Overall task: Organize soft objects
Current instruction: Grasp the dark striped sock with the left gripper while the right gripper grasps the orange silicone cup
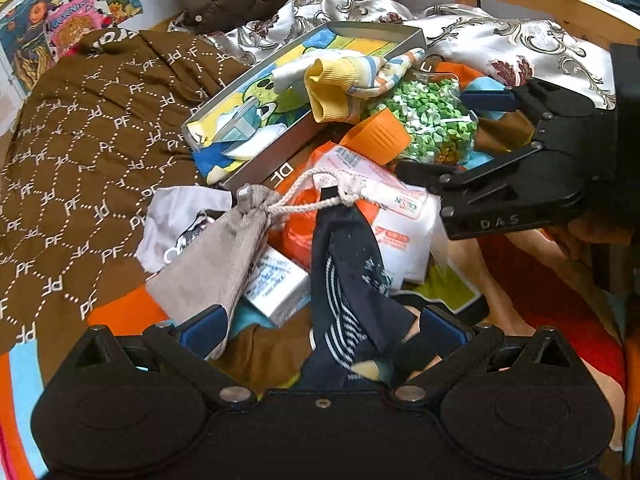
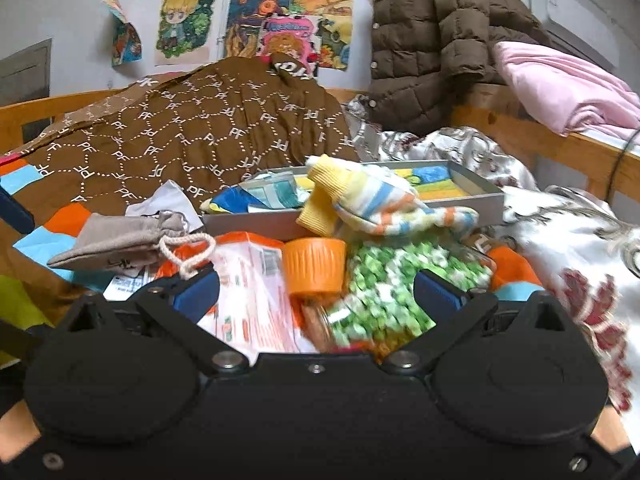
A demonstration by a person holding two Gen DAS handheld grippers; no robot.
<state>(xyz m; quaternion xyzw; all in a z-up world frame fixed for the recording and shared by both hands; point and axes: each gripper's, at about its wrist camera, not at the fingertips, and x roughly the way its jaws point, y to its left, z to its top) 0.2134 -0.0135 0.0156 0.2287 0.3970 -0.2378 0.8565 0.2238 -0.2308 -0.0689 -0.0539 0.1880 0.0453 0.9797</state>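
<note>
A dark navy striped sock (image 1: 348, 280) lies between the wide-apart fingers of my left gripper (image 1: 320, 330), untouched by either pad. A grey drawstring pouch (image 1: 216, 256) lies to its left, also seen in the right wrist view (image 2: 120, 240). A yellow and striped sock (image 1: 340, 80) hangs over the edge of a grey tray (image 1: 264, 152), shown too in the right wrist view (image 2: 380, 204). My right gripper (image 2: 316, 288) is open around a jar of green beads (image 2: 384, 284) with an orange lid (image 2: 316, 264); from the left wrist it (image 1: 448, 136) shows at the right.
A white and orange packet (image 1: 384, 216) and a small white box (image 1: 276, 284) lie in the pile. A brown PF-patterned quilt (image 1: 80, 152) covers the left. A silver floral cloth (image 1: 500, 40) and a wooden bed rail (image 2: 560, 148) are behind. A brown jacket (image 2: 440, 40) hangs at the back.
</note>
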